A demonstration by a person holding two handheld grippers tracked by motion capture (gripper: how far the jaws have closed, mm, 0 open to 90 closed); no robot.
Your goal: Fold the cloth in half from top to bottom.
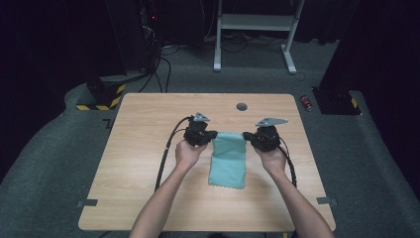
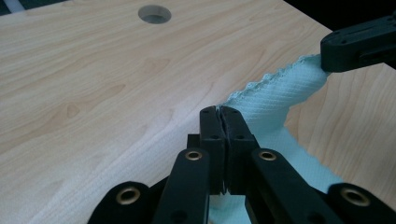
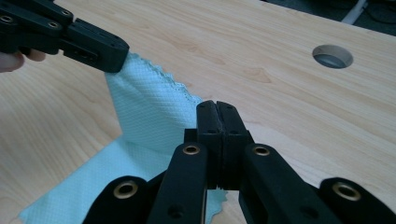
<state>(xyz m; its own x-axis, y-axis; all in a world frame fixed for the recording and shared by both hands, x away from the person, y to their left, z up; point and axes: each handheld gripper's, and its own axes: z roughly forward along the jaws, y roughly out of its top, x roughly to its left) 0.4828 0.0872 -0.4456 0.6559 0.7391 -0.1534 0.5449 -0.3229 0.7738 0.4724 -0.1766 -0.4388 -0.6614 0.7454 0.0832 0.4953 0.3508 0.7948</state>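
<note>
The work in hand looks like the folding of a thin light-turquoise woven cloth with a scalloped edge (image 1: 228,159) on the pale wooden table (image 1: 148,173), and I judge it to be somewhere in the middle. The cloth is already a narrow, long rectangle, so it seems to be folded at least once in its width; its near part lies flat on the table between the two forearms, while its far edge is lifted and stretched between the two tools. The left gripper (image 1: 214,135) has its jaws pressed together on the far-left corner of the cloth, and the right gripper (image 1: 246,135) is clamped in the same way on the far-right corner. What is left, as I estimate, is to carry this raised edge over toward the near edge, lay it down and let go — no such fold is made yet. The high view gives the whole outline of the cloth and shows that both hands stand at the same height, on each side of it. The left gripper view shows the pinch from close: the cloth (image 2: 275,100) comes out between the closed jaws and runs tight up to the right gripper (image 2: 327,58). The right gripper view shows the hanging cloth (image 3: 140,112) going down to the table from the left gripper (image 3: 119,58), and also the round hole in the table (image 3: 332,56) — a detail that is small in the high view.
</note>
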